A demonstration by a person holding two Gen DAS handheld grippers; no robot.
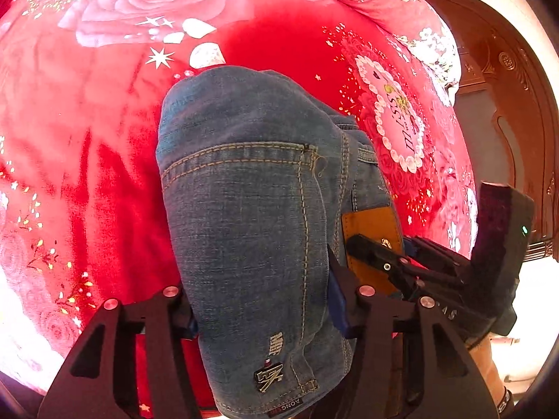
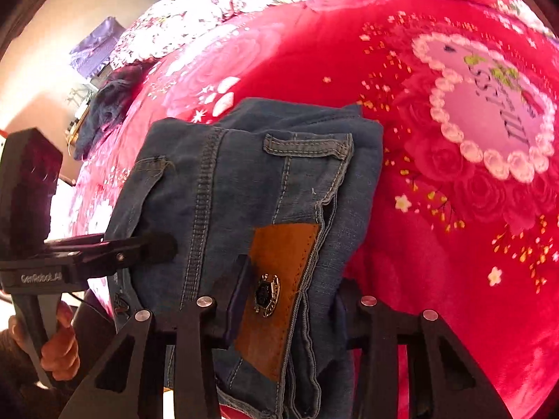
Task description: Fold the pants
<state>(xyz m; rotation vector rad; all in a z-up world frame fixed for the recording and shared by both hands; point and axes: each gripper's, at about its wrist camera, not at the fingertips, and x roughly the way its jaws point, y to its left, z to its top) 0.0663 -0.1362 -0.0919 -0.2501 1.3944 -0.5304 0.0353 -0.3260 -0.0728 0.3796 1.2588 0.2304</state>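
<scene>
Left wrist view: folded blue jeans (image 1: 251, 209) lying on the red rose-print blanket (image 1: 104, 174), filling the gap of the left gripper (image 1: 265, 314), jaws spread wide either side of the denim, not clearly pinching. Right gripper (image 1: 370, 248) touching the brown leather patch (image 1: 370, 223).

Right wrist view: jeans (image 2: 244, 181) bunched between the right gripper's (image 2: 283, 309) spread jaws; grip cannot be told. Left gripper (image 2: 157, 248) resting on the denim's left edge, beside the patch (image 2: 279, 279).

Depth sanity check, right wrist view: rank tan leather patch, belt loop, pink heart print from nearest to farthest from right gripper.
1. tan leather patch, at the right gripper, on the jeans.
2. belt loop, farther up the jeans.
3. pink heart print, upper right on the blanket.
</scene>
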